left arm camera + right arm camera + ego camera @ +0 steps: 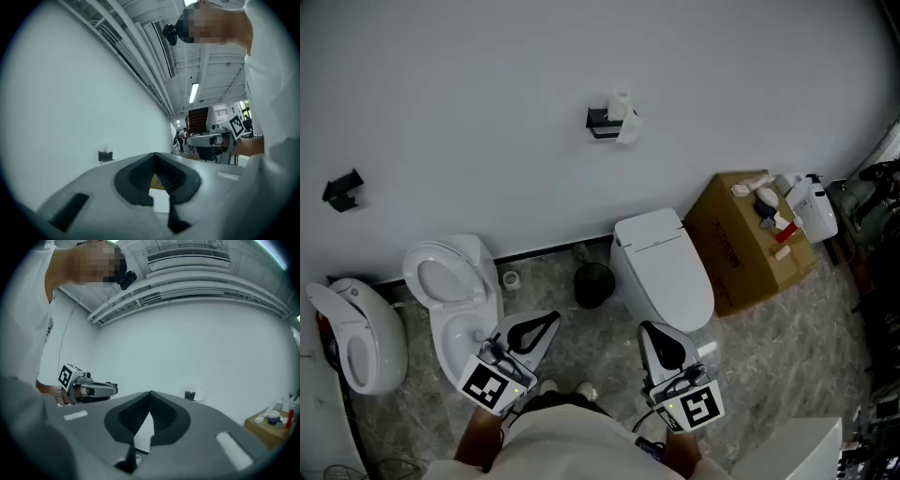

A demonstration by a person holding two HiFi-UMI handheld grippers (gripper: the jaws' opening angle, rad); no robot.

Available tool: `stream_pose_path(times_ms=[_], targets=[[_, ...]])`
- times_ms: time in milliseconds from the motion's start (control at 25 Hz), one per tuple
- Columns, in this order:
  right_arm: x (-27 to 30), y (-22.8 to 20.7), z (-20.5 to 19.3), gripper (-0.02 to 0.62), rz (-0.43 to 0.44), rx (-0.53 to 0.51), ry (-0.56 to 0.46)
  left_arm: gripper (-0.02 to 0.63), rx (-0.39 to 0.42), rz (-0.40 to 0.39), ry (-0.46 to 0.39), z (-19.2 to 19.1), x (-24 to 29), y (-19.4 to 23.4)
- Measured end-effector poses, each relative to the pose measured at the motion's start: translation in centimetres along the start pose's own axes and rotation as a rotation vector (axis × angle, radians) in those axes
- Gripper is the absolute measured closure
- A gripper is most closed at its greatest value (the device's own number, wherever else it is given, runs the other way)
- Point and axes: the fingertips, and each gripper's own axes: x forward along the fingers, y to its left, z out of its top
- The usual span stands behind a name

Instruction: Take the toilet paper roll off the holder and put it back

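Standing person [572, 450]: in a white top, facing the wall [469, 84] well back from the holder [602, 122], one gripper in each hand.
Roll [622, 103]: white, seated on the holder, with a loose sheet hanging at the holder's right side.
Holder mount: black, fixed to the white wall.
Left gripper [553, 319]: jaws pressed together at the tips with nothing between them; pointed toward the wall, below and left of the holder, well apart from it.
Right gripper [645, 326]: jaws likewise closed on nothing; below and slightly right of the holder, well apart from it.
Toilets: lidded toilet [661, 267] below the holder and a little right; open toilet [450, 281] below and left of the holder; third toilet [356, 333] farther left.
Bin [594, 284]: black, on the floor almost straight below the holder, between the lidded and open toilets.
Box [741, 239]: brown cardboard, below and right of the holder, with bottles and small items on top.
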Motion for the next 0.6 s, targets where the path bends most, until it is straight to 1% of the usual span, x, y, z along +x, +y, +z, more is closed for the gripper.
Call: stream_pose_path(times_ms=[160,320,600], targets=[[-0.1,0.0,0.0,0.592,-0.016,0.005,0.0,0.601,-0.006,0.008,0.003,-0.1,-0.4,0.2],[-0.3,0.4,-0.1,0.592,-0.015,0.006,0.005,0.601,0.022,0.004,0.012,-0.2,-0.4,-0.2],[-0.7,0.2,0.0,0.592,-0.016,0.003,0.0,0.601,0.016,-0.008,0.016,-0.3,0.2,-0.9]])
